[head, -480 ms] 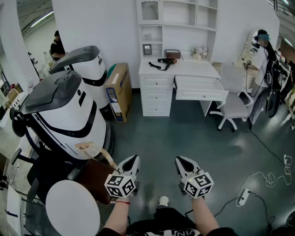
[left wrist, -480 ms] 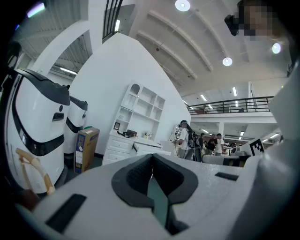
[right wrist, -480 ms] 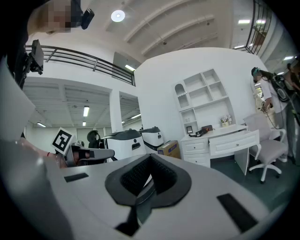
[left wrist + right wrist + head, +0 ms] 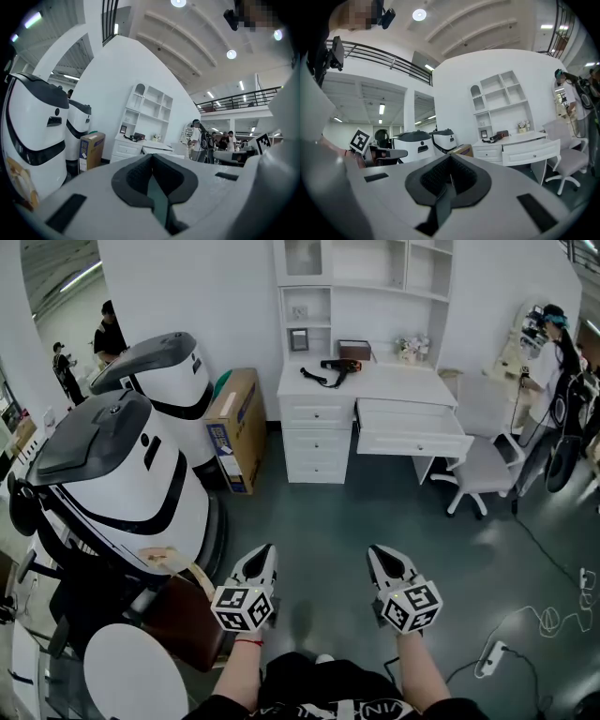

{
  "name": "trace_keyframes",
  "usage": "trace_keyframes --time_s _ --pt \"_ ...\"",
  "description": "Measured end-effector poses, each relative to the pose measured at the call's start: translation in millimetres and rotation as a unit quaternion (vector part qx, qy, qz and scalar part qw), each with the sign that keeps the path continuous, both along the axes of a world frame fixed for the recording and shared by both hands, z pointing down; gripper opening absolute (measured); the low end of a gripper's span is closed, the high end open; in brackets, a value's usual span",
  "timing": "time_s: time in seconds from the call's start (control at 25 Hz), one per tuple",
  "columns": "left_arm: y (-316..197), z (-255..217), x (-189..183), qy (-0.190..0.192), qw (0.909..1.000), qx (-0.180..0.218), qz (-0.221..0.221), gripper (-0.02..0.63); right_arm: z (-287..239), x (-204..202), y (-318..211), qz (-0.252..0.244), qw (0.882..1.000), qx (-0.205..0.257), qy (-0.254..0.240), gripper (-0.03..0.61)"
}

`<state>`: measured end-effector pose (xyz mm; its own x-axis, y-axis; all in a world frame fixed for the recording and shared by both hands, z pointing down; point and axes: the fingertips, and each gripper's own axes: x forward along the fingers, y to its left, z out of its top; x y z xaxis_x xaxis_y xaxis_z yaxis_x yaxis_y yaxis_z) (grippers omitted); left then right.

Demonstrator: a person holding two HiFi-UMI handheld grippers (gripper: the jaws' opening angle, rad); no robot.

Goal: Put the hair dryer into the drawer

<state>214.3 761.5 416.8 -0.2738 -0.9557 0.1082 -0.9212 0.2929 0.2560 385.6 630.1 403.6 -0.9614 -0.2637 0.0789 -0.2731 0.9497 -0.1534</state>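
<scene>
Both tools are up in front of the person, side by side and pointing roughly level. The left gripper (image 4: 263, 557) has its jaws pressed together with nothing between them, and it's the same with the right gripper (image 4: 383, 558): pads together, empty. So nothing is in hand yet.

Looking out past them, there's a wide stretch of dark floor, then the white desk (image 4: 403, 385) against the far wall. The hair dryer (image 4: 334, 367) lies on the desktop, toward the back, with its black cord trailing off to its left. The drawer (image 4: 417, 443) stands pulled out just to the right of it and below, and looks empty from here. An office chair (image 4: 480, 463) sits close by the drawer's right corner.

I'd say the step here is the approach, and the task has hardly begun. To do it well:

- Walk in on the left side of the drawer front, clear of the chair.
- Spread one gripper's jaws before reaching, not at the last instant.
- Take the dryer where it's narrowest, probably the handle.
- Mind the cord: it could drag or snag, so the spare gripper might gather it.
- Lower the dryer well inside the drawer walls, cord too.
</scene>
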Motion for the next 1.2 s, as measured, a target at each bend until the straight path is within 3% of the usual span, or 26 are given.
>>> trace_keyframes --time_s 0.32,0.56,0.92,1.2 --pt "-22.7 16.7 -47.3 0.013 0.9990 -0.017 -0.040 0.008 14.1 -18.5 -54.5 0.022 1.000 -0.015 0.007 0.003" --pt "-81.6 17.3 -97.4 0.013 0.9990 -0.015 -0.039 0.008 16.2 -53.1 -118.1 0.050 0.998 -0.025 0.001 0.003" --pt "-192.9 3.1 -191.4 0.001 0.9997 -0.021 -0.012 0.008 7.2 -149.6 -220.4 0.068 0.997 -0.042 -0.007 0.003" --pt "-249.8 7.0 -284.2 0.013 0.9992 -0.018 -0.034 0.008 10.6 -243.9 -286.5 0.058 0.997 -0.049 -0.001 0.003"
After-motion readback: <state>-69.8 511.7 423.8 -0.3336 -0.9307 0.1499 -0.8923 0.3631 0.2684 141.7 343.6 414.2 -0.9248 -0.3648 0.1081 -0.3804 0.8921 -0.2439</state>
